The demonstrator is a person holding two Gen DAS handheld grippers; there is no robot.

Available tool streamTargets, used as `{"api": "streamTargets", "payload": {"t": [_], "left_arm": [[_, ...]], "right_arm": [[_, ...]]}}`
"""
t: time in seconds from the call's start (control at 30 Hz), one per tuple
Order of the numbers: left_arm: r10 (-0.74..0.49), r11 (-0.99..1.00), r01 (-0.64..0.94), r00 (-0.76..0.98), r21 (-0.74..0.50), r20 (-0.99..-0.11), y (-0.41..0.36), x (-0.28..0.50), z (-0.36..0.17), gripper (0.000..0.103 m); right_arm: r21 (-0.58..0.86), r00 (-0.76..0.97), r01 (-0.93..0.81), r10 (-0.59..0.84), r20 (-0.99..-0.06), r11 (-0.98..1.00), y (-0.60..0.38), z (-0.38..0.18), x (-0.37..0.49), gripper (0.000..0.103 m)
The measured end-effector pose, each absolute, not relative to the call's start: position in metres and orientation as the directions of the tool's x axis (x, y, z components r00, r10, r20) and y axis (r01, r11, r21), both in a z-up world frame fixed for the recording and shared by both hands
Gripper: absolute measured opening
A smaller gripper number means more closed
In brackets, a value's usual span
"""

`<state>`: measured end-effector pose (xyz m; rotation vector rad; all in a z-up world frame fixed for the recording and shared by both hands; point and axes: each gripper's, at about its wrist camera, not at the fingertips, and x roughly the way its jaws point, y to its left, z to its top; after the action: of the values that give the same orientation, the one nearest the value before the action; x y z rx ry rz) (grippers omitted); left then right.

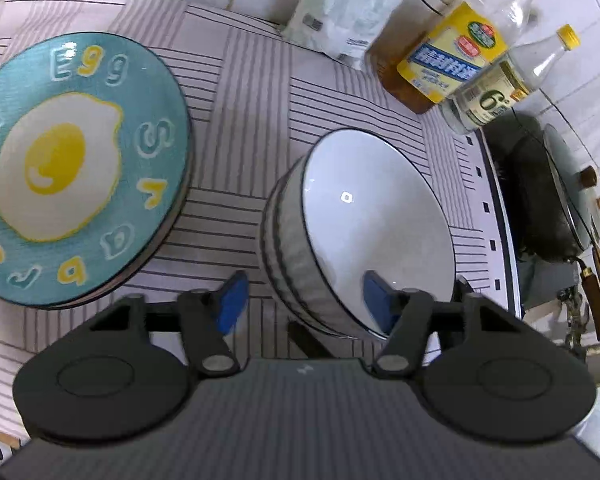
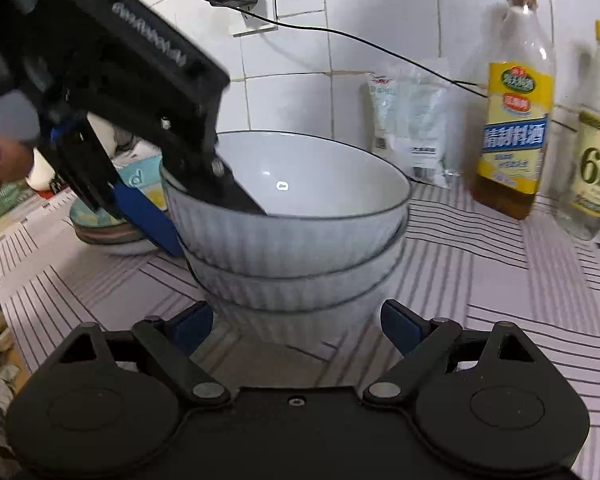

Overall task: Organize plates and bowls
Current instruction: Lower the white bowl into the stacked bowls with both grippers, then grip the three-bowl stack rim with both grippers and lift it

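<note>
The stack of white ribbed bowls (image 2: 292, 240) looks like shiny glazed china, smooth inside with little ridges outside. The round blue egg plate (image 1: 76, 168) is glossy too, with fine lines in its glaze. Under them lies a striped table cover (image 1: 236, 128) that looks flat and matt. The tall clear bottle with a yellow label (image 2: 514, 120) looks like glass or see-through plastic, with a shiny paper label. Both black grippers are dull matt plastic with blue pads (image 2: 400, 326). The white wall tiles (image 2: 380, 8) are smooth and shiny.
</note>
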<state>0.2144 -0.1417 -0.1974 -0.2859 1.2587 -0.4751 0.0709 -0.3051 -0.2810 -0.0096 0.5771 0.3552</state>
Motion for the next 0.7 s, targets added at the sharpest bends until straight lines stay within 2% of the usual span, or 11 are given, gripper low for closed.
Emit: {"api": "streamTargets", "payload": {"t": [0.07,0.13,0.4,0.7], "left_arm": [[-0.480,0.875,0.196,0.233,-0.443,-0.846,-0.146,0.216,-0.200,0.047],[-0.465,0.883,0.196,0.246,-0.426,-0.850,-0.148,0.217,-0.203,0.046],[-0.476,0.880,0.139,0.281,-0.455,-0.834,-0.147,0.223,-0.208,0.049],[-0.482,0.874,0.183,0.230,-0.449,-0.845,-0.151,0.229,-0.208,0.049]], "right_arm": [[0.094,0.773,-0.328,0.324,-0.546,0.940,-0.303,-0.284,0.077,0.095],[0.109,0.766,-0.323,0.327,-0.553,0.940,-0.301,-0.285,0.082,0.096],[0.171,0.733,-0.329,0.365,-0.574,0.929,-0.299,-0.289,0.099,0.100],[0.166,0.721,-0.349,0.377,-0.582,0.922,-0.300,-0.288,0.104,0.100]]}}
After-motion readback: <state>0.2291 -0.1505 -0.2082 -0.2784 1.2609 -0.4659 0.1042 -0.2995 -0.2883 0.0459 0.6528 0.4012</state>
